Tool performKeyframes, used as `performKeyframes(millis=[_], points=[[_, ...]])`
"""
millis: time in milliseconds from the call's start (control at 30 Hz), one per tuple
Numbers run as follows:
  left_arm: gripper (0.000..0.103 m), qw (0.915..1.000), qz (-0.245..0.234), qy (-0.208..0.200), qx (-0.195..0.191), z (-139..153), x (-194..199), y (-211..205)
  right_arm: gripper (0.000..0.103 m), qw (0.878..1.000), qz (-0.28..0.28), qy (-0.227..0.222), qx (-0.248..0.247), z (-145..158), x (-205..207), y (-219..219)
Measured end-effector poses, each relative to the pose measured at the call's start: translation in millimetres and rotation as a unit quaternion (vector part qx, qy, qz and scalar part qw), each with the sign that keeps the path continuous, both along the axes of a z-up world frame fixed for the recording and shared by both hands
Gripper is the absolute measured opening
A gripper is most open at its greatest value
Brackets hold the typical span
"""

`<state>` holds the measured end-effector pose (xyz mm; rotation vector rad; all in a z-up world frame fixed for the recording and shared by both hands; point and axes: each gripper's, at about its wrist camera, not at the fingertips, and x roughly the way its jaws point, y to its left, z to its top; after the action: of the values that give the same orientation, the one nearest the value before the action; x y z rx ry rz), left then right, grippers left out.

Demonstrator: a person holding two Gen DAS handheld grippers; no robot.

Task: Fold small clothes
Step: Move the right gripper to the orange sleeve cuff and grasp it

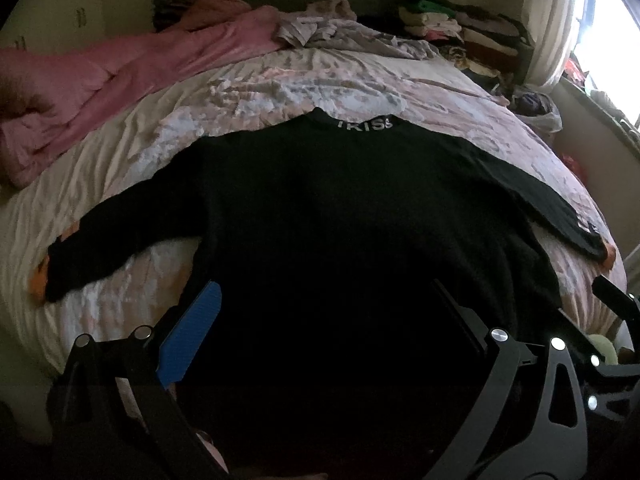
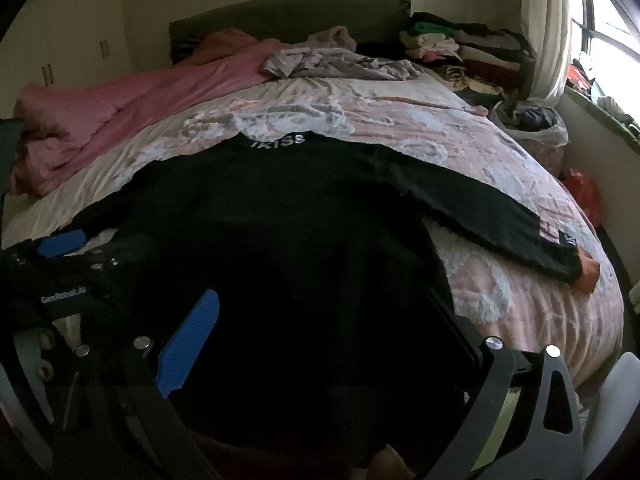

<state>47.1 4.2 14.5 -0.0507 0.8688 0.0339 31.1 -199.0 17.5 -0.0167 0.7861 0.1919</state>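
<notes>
Bed point(image 1: 280, 80): floral cover.
Black sweater point(image 1: 340, 200): flat, sleeves spread.
Left hand-held gripper point(image 1: 324, 320): agape over hem.
Right hand-held gripper point(image 2: 320, 320): likewise agape.

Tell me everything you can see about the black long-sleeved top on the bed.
The black top looks like a soft knit. It lies flat on the floral bedspread, both sleeves spread sideways, collar pointing toward the headboard. White lettering runs along the collar. Orange shows at each cuff. Its lower hem end is too dark to make out. The left claw and right claw are open over the lower body; contact cannot be told.
</notes>
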Motion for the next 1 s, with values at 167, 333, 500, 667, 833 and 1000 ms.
performKeyframes(millis=[167,333,500,667,833,1000], points=[[0.094,1.0,-0.001,0.002,-0.002,-1,17,1,0.099,1.0,-0.013,0.003,0.001,-2,21,-8],[0.094,1.0,0.002,0.009,-0.001,-5,35,1,0.099,1.0,-0.028,0.004,0.003,-2,46,-19],[0.094,0.9999,0.005,0.01,-0.003,-5,52,3,0.099,0.999,-0.049,0.003,0.011,0,67,-32],[0.094,1.0,0.002,0.008,0.0,-4,69,3,0.099,0.997,-0.079,0.003,0.026,1,85,-52],[0.094,0.9999,-0.006,0.009,0.0,-3,89,2,0.099,0.993,-0.115,0.008,0.039,-2,96,-78],[0.094,0.9998,-0.018,0.01,0.0,-1,110,-1,0.099,0.986,-0.156,0.015,0.048,-9,99,-109]])
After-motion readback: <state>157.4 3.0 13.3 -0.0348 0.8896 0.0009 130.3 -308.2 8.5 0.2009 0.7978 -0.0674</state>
